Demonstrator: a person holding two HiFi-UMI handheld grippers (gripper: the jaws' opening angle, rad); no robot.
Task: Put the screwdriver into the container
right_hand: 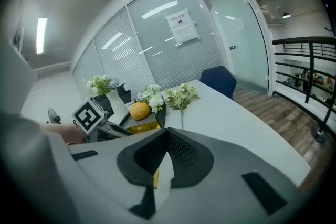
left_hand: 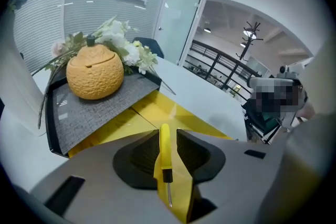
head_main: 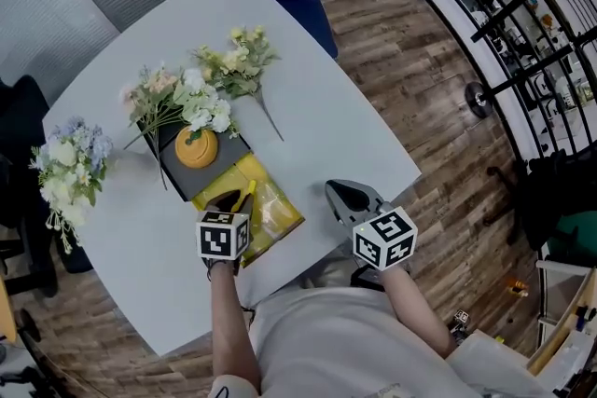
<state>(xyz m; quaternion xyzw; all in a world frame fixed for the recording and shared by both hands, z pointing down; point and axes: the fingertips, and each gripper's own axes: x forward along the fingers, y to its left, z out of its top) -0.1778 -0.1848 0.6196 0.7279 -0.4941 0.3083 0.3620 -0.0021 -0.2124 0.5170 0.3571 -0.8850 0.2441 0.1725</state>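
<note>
Screwdriver [left_hand: 164,150] sits between the left tool's [left_hand: 167,135] wide jaws, which look clear of it, directly over the yellow container [left_hand: 157,110]. Its long axis runs along the jaws, handle forward. Right tool [right_hand: 166,132] has jaws together and empty, right of container.

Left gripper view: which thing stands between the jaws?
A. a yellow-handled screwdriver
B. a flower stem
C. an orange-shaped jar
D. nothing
A: the yellow-handled screwdriver stands between the parted jaws, its metal tip toward the camera, over the yellow container.
</note>
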